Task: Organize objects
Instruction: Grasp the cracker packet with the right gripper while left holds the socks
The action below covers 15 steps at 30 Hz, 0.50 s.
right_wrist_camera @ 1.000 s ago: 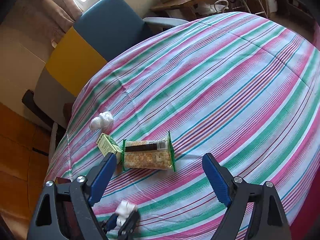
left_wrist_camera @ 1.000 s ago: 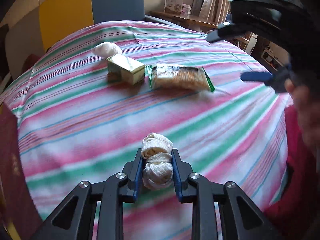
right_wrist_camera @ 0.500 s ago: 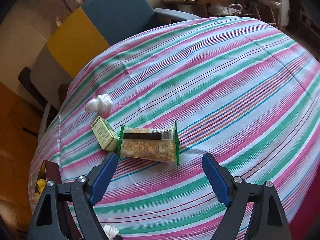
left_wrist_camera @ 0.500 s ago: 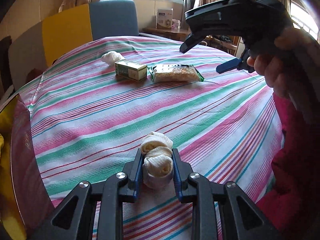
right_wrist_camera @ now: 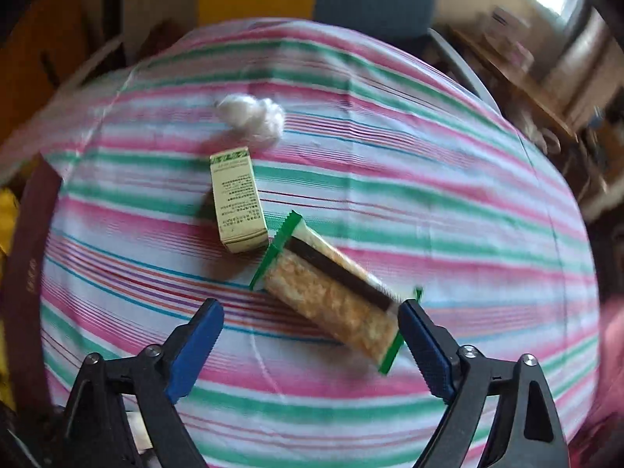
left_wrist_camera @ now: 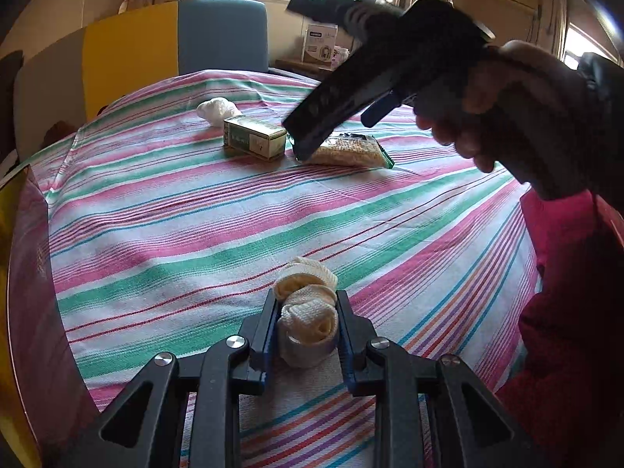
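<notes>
While the left gripper [left_wrist_camera: 306, 321] stayed clamped on a rolled, ribbed white sock [left_wrist_camera: 308, 312] over the near edge of the striped tablecloth [left_wrist_camera: 241, 210], the right gripper [right_wrist_camera: 310, 335] hung wide open, jaws just having spread, nothing between the pads. Its right fingertip [right_wrist_camera: 407, 314] sat at the crinkly cracker packet [right_wrist_camera: 331, 292], beside a small cardboard box [right_wrist_camera: 238, 202] and a fluffy white wad [right_wrist_camera: 253, 115]. Plenty of bare cloth nearby.

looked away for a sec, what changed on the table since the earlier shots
The right tongs swung in over the cracker packet, rolling and opening wider, nothing gripped yet. The left tongs stay shut on the rolled sock. The green box and white wad lie as before.
</notes>
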Available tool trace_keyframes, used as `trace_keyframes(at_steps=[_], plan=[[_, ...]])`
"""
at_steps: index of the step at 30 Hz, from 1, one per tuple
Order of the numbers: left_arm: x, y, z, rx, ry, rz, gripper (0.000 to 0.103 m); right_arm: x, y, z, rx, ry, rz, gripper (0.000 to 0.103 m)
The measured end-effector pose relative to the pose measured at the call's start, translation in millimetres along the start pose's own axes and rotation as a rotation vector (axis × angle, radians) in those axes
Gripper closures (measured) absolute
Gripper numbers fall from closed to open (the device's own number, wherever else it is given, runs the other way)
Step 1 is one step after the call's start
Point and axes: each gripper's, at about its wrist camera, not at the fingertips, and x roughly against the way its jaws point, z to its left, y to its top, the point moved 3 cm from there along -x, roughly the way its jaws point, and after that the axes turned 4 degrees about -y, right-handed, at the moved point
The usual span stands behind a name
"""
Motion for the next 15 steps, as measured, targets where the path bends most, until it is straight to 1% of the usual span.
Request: trace_keyframes(at_steps=[2,4,6,7,9,10,11,12,13,14,15], plan=[[1,-1,0,0.007,-0.009,-0.001,0.077,-12,5,8,0.105,-0.061,0.036,0.009],[0,-1,1,0.010,-0.013,-0.002,0.077,-23,7,13,0.217,-0.127,0.062,0.003],[0,-1,2,0.014,-0.018,-0.002,0.077,-34,8,13,0.293,-0.156,0.094,0.000],[0,-1,2,0.016,-0.020,-0.003,0.077,-37,9,10,0.299,-0.152,0.093,0.000],[-1,-1,2,0.017,-0.021,-0.003,0.077,-41,13,-3,0.242,-0.105,0.087,0.001],[-1,-1,3,0.018,-0.022,-0.003,0.077,-43,13,-10,0.201,-0.074,0.089,0.008],[2,-2,1,0.019,-0.023,-0.004,0.077,-45,12,-16,0.151,-0.019,0.093,0.015],[2,-2,1,0.020,-0.023,-0.005,0.077,-45,10,-21,0.099,0.053,0.095,0.037],[2,-2,1,0.019,-0.022,-0.005,0.077,-41,8,-23,0.071,0.091,0.089,0.065],[1,-2,2,0.018,-0.021,-0.005,0.077,-37,4,-22,0.055,0.116,0.085,0.066],[1,-1,2,0.017,-0.019,-0.006,0.077,-33,-2,-19,0.054,0.107,0.089,0.066]])
